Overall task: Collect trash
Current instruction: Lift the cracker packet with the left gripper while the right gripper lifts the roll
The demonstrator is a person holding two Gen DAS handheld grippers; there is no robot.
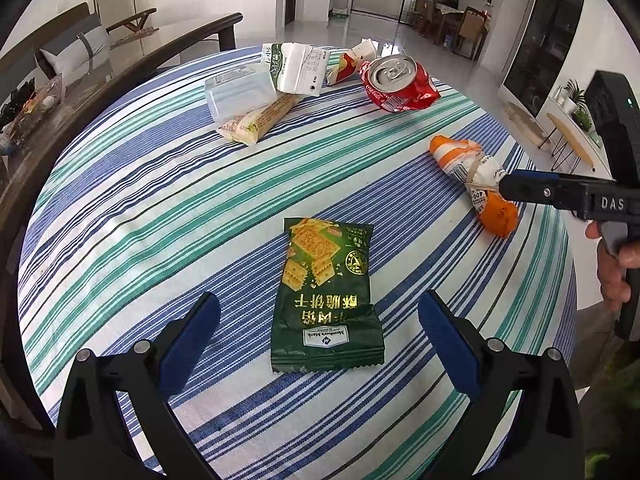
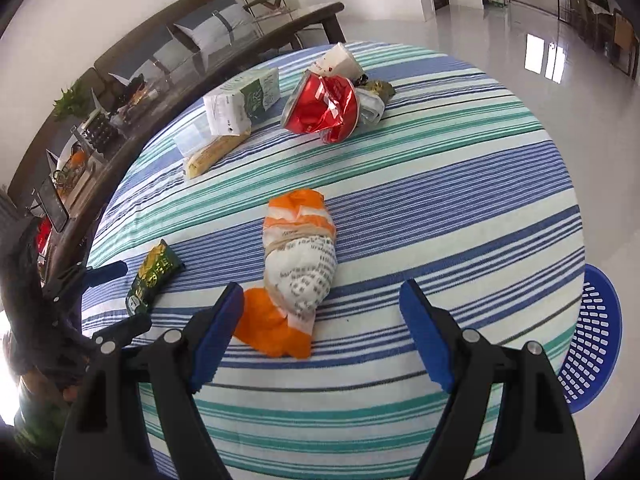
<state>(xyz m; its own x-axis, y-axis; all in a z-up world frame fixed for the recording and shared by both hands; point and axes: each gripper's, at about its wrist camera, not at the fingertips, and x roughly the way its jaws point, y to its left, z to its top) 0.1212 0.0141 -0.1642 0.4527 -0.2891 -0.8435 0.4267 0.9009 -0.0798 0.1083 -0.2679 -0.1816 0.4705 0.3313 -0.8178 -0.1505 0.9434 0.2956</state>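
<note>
Round table under a woven striped cloth (image 1: 160, 208) in blue, teal and white bands. Left gripper (image 1: 319, 322): blue-padded jaws spread wide, holding nothing, flanking the near end of a flat, glossy green cracker packet (image 1: 326, 296) with a crimped seam; pads look clear of the foil. Right gripper (image 2: 322, 308): jaws likewise spread and empty, straddling the near end of a crumpled orange-and-white wrapper bundle (image 2: 298, 264) tied round with a band; the left pad sits just beside its orange tail, contact cannot be told. Far side of the table holds the rest of the trash: a crushed red aluminium can (image 1: 394, 78), creased and shiny; a white-and-green carton (image 1: 296, 66) lying flat; a clear plastic tray (image 1: 240, 94) resting on a long beige snack wrapper (image 1: 260, 120). A blue perforated plastic basket (image 2: 592, 340) sits off the table's right edge, lower down.
</note>
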